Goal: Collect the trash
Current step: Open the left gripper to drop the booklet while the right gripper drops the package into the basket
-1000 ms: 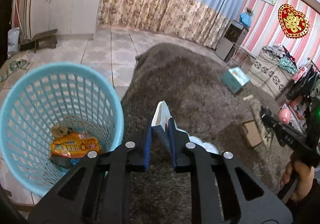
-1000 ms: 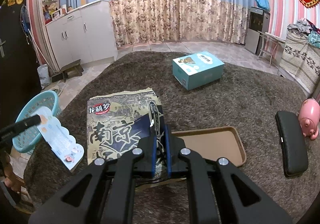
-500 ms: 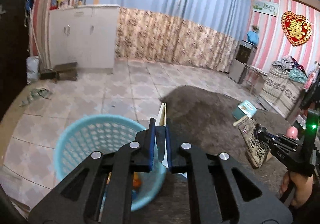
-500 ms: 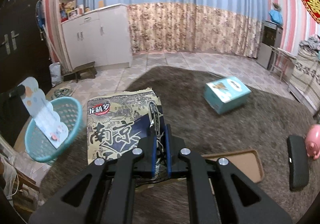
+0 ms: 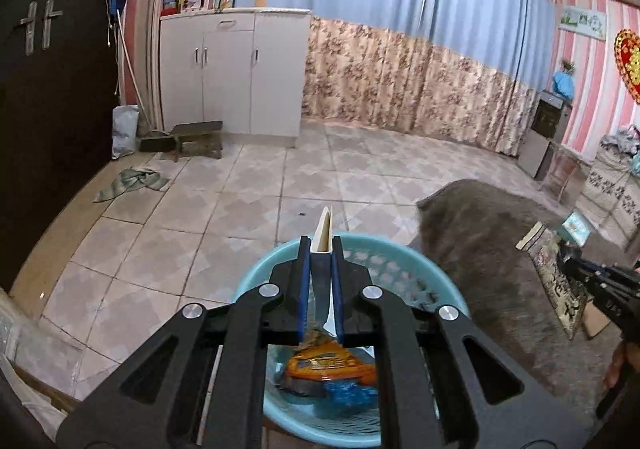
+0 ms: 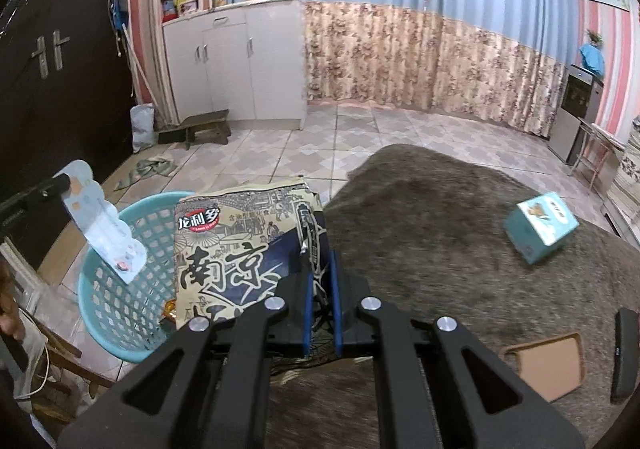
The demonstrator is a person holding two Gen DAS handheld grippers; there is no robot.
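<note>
My left gripper (image 5: 321,245) is shut on a pale blue-and-white card package (image 5: 322,237), seen edge-on, held over the light blue plastic basket (image 5: 400,265). From the right wrist view the same package (image 6: 105,227) hangs from the left gripper (image 6: 60,183) above the basket (image 6: 120,313). An orange snack wrapper (image 5: 332,363) lies inside the basket. My right gripper (image 6: 320,261) is shut on a large printed snack bag (image 6: 236,245), held above the rug just right of the basket. In the left wrist view that bag (image 5: 554,273) shows at the right edge.
A shaggy grey rug (image 6: 440,233) covers the floor to the right, with a teal box (image 6: 540,227), a brown tray (image 6: 548,365) and a black case (image 6: 624,353) on it. A white cabinet (image 5: 236,73), a low stool (image 5: 198,135) and a rag (image 5: 132,183) stand on the tiled floor.
Both grippers swung left with their loads. The left one went from over the rug to above the basket. The right one brought the snack bag close beside the basket.
</note>
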